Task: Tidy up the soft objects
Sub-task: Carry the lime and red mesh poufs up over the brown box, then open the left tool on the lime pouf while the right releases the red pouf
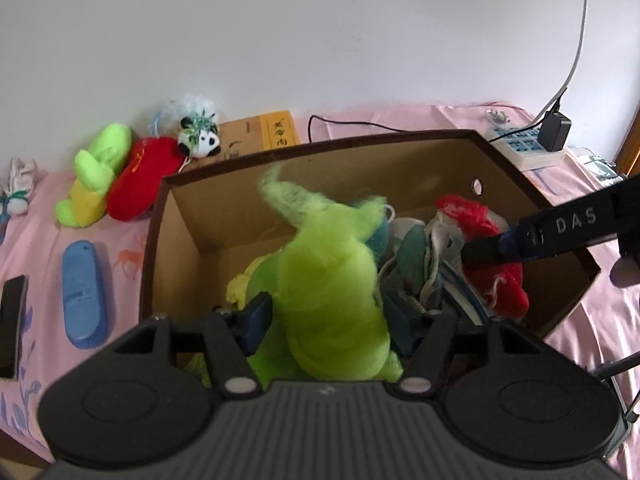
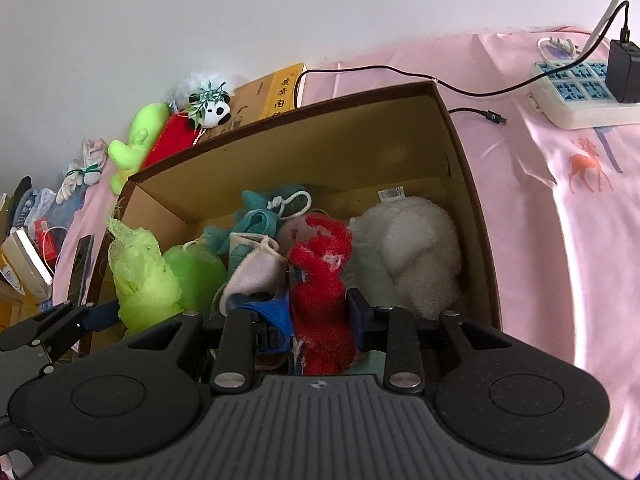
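Observation:
A brown cardboard box [image 1: 400, 160] [image 2: 460, 184] stands on the pink bedsheet and holds several soft items. My left gripper [image 1: 326, 320] is shut on a lime green mesh puff [image 1: 332, 292], held over the box's left side; the puff also shows in the right wrist view [image 2: 140, 276]. My right gripper [image 2: 320, 312] is shut on a red mesh puff [image 2: 324, 288], seen from the left wrist too [image 1: 496, 276]. Inside the box lie a white plush [image 2: 408, 252], teal cloths [image 2: 256, 220] and a green ball [image 2: 200, 272].
Left of the box lie a green-yellow plush [image 1: 96, 172], a red plush [image 1: 144, 176], a panda toy [image 1: 200, 138], a yellow book [image 1: 264, 132], a blue case [image 1: 82, 292] and a black phone [image 1: 12, 320]. A power strip [image 2: 580, 92] with charger and cables lies at the right.

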`<state>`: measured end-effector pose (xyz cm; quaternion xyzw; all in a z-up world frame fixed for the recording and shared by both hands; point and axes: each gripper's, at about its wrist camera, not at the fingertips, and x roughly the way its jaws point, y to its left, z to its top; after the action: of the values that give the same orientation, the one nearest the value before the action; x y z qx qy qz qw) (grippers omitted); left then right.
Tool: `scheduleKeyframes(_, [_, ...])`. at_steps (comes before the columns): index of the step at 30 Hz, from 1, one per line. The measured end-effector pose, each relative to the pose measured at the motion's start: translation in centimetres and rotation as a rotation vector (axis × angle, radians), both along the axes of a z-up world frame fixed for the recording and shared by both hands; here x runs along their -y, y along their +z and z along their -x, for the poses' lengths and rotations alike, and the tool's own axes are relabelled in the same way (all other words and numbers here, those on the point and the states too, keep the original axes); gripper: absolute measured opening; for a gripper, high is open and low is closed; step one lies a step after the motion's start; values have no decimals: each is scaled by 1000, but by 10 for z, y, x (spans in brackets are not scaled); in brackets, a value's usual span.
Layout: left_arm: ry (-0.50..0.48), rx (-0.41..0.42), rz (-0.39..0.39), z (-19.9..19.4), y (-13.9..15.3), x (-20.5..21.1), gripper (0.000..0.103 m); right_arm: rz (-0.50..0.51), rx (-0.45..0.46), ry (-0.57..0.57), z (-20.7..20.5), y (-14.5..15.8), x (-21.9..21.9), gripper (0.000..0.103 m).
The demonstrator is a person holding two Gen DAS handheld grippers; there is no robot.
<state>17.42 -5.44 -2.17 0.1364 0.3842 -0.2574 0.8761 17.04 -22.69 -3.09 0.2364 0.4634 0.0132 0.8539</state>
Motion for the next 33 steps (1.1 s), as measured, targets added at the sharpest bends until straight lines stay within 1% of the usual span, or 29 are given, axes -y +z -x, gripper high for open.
scheduleKeyframes(7, [20, -37, -16, -4, -9, 4, 70, 9, 3, 9, 0, 0, 1, 15])
scheduleKeyframes(10, [24, -33, -25, -3, -9, 5, 71, 10, 20, 15, 1, 3, 0, 15])
scheduleKeyframes(13, [38, -41, -35, -4, -10, 5, 75, 16, 45, 13, 3, 8, 1, 15])
scheduleKeyframes(17, [52, -64, -27, -6, -11, 2, 75, 33, 60, 22, 5, 12, -1, 15])
scheduleKeyframes(24, [84, -29, -43, 2, -2, -1, 76, 30, 89, 51, 9, 17, -8, 15])
scheduleKeyframes(27, [95, -20, -44, 6, 3, -3, 76, 80, 105, 69, 11, 20, -15, 15])
scheduleKeyframes(30, [117, -13, -53, 8, 6, -6, 77, 85, 130, 73, 14, 24, -16, 15])
scheduleKeyframes(32, [132, -14, -53, 9, 9, -9, 77, 124, 135, 78, 15, 26, -19, 16])
scheduleKeyframes(33, [138, -15, -51, 10, 11, -11, 77, 105, 143, 75, 16, 26, -17, 16])
